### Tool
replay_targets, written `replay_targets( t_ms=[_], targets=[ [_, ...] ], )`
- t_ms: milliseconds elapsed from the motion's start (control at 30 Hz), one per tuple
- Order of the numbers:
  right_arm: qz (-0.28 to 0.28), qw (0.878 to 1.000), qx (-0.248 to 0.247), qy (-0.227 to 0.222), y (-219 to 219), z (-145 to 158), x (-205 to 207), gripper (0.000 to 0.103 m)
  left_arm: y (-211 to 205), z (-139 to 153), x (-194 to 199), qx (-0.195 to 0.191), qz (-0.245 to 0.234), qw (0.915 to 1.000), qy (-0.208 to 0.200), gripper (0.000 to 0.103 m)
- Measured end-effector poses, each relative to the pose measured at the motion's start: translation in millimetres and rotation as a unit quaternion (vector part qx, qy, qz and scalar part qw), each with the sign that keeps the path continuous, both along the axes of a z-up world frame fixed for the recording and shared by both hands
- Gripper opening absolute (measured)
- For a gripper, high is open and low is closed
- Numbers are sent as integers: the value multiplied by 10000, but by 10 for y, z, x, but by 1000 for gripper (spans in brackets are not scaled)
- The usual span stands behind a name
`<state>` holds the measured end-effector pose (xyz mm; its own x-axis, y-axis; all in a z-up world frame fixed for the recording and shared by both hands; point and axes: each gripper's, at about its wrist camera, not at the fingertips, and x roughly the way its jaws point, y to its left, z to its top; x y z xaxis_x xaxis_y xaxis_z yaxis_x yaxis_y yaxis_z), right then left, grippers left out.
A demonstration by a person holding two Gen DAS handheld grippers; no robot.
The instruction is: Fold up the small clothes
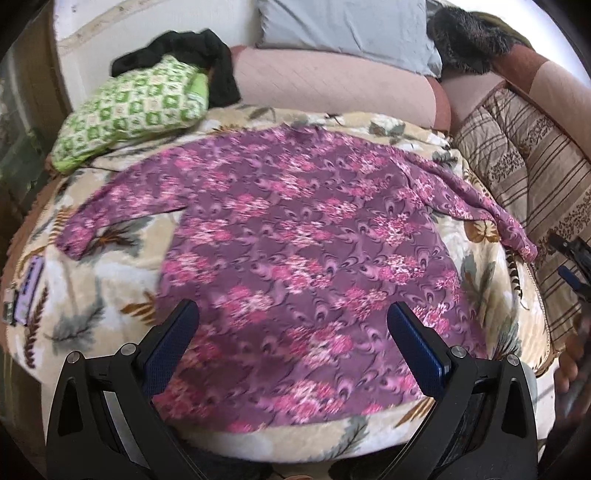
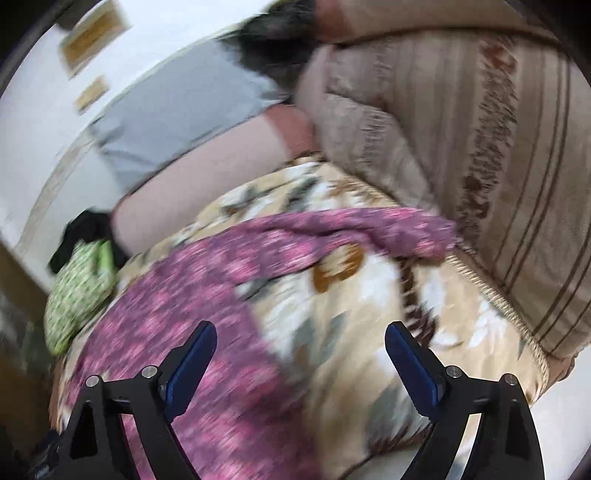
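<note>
A purple top with pink flowers (image 1: 295, 236) lies spread flat on a cream floral blanket (image 1: 92, 280), both sleeves stretched out to the sides. My left gripper (image 1: 293, 312) hovers open over its lower half, nothing between the blue pads. In the blurred right wrist view the same purple top (image 2: 192, 314) fills the left side, and its right sleeve (image 2: 388, 229) runs to the blanket's (image 2: 369, 350) far edge. My right gripper (image 2: 300, 332) stands open above the top's side edge and the blanket, holding nothing. The right gripper's dark frame (image 1: 572, 258) shows at the left wrist view's right edge.
A folded green patterned cloth (image 1: 133, 110) with a black garment (image 1: 195, 55) on it lies at the back left. A grey pillow (image 1: 347, 29), a pink bolster (image 1: 325, 88) and a striped brown quilt (image 1: 524, 173) border the blanket at back and right.
</note>
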<state>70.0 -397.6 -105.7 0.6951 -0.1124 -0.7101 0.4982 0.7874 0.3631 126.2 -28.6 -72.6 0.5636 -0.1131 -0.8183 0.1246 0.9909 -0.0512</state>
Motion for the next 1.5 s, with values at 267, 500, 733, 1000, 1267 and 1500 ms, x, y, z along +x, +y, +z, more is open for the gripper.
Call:
replay_targets(
  t_ms=[267, 500, 733, 1000, 1267, 1500],
  targets=[
    [-1433, 9844, 452, 919, -1302, -706, 501, 77, -226, -312, 478, -508, -221, 9979, 336, 103],
    [-1718, 9767, 381, 1231, -1648, -1017, 826, 31, -295, -594, 610, -545, -284, 9957, 689, 103],
    [-1446, 9849, -744, 590, -1067, -184, 835, 2, -113, -522, 536, -760, -186, 9949, 632, 103],
    [832, 9598, -2634, -493, 1325, 923, 947, 2, 347, -301, 409, -867, 111, 9957, 318, 103],
    [2940, 9516, -778, -454, 2826, -65, 965, 2, 1085, -456, 572, -1037, 765, 9909, 398, 103],
    [3956, 9147, 614, 549, 3092, -1030, 922, 2, 1306, -878, 823, -1670, 662, 9790, 963, 102]
  ],
)
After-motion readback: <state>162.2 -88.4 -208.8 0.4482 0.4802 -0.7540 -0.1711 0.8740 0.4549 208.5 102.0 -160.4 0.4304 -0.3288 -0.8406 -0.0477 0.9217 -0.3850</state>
